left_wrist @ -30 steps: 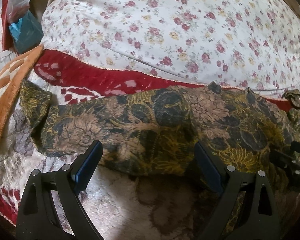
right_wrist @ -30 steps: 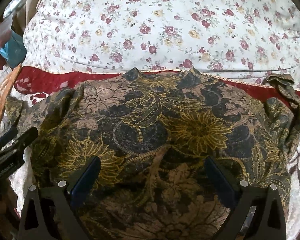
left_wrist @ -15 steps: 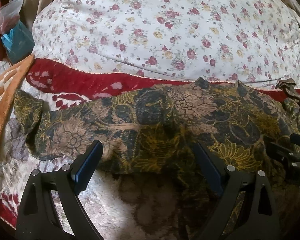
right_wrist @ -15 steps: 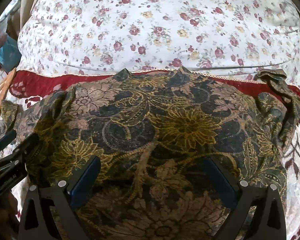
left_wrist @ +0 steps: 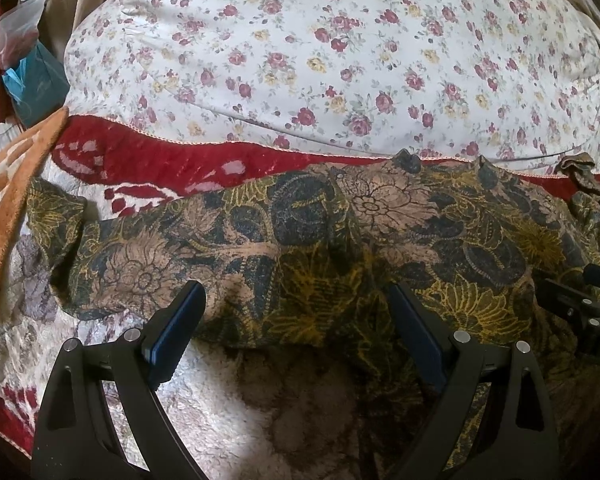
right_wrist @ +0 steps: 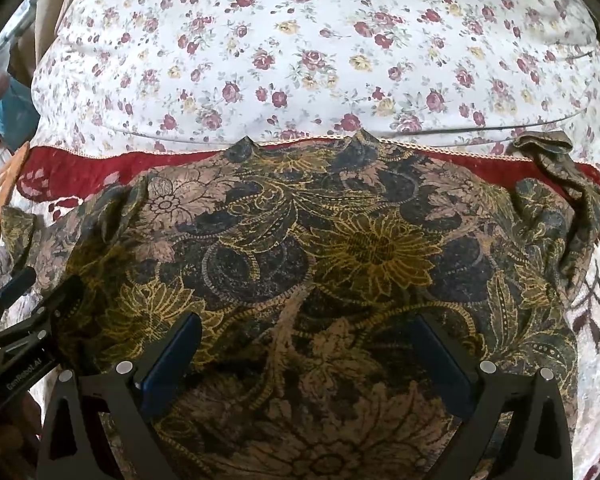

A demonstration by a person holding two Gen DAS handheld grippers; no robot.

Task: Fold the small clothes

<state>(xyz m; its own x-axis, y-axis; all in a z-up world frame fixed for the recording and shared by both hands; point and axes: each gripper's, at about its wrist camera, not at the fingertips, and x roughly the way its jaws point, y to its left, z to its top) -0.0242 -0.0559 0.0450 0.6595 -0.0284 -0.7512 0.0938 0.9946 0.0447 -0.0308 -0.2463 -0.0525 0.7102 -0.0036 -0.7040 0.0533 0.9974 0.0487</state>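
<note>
Dark floral garment (left_wrist: 340,248), brown, black and mustard print, lies spread across the blanket (left_wrist: 148,168) in the left wrist view, sleeve end reaching far left toward an orange towel (left_wrist: 8,216). Blanket is red at the far edge, cream and fuzzy near the camera. Floral pillow (left_wrist: 320,52), white with small red roses, sits behind the garment and fills the far half. Teal bag and clear plastic at far left, blurred. Left gripper (left_wrist: 296,320) hovers at the garment's near hem, jaws wide apart, nothing between them; blue pads visible. Right gripper (left_wrist: 580,308) pokes in at the right edge, over the cloth.

Right wrist view: garment (right_wrist: 320,248) fills the middle, collar points touching the blanket's (right_wrist: 100,164) red border just before the pillow (right_wrist: 300,40). Crumpled sleeve bunched at far right. Right gripper (right_wrist: 308,344) sits over the garment's near part, jaws wide apart, holding nothing. Left gripper (right_wrist: 24,320) shows at the left edge, beside the garment's left side; cannot tell its jaw state from here.
</note>
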